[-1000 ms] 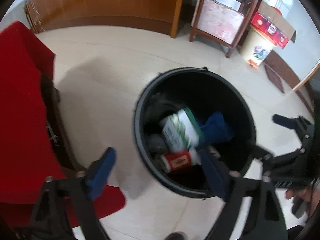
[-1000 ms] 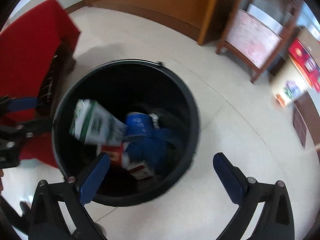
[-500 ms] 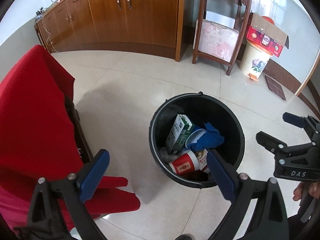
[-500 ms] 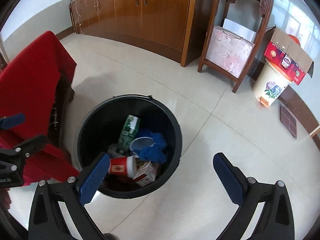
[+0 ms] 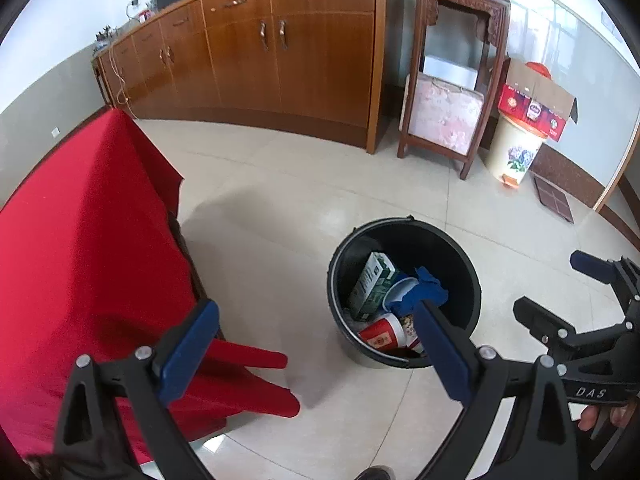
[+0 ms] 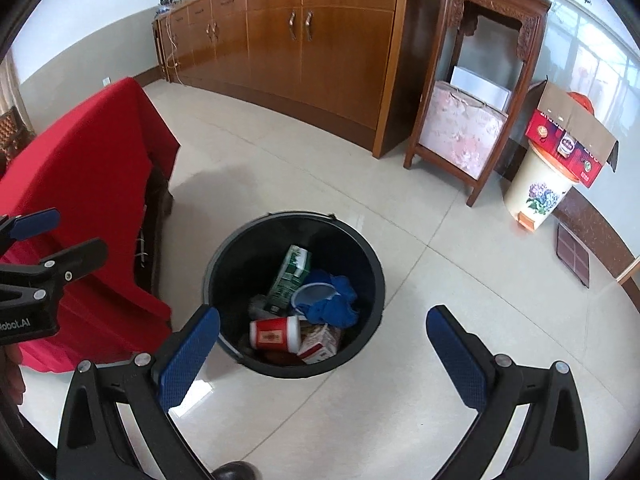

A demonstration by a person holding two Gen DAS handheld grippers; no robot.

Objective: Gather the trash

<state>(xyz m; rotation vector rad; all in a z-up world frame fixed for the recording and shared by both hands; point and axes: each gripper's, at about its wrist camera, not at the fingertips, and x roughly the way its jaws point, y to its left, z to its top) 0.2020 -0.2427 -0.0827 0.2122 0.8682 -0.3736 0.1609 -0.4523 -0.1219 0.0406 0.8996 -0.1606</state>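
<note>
Above the black bin [image 6: 224,256] of trash, the left hand-held gripper [image 5: 316,354] and right hand-held gripper [image 6: 322,354] both gape wide, empty.

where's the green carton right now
The green carton stands tilted inside the black bin on the floor, left of the blue cloth and above the red cup, in both wrist views.

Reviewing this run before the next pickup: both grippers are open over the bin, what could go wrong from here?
1. The green carton leans upright in the black bin, so more trash may wedge against it or spill.
2. The red cloth hangs close to the left gripper and could snag.
3. The right gripper sits nearby; they could clash.
</note>
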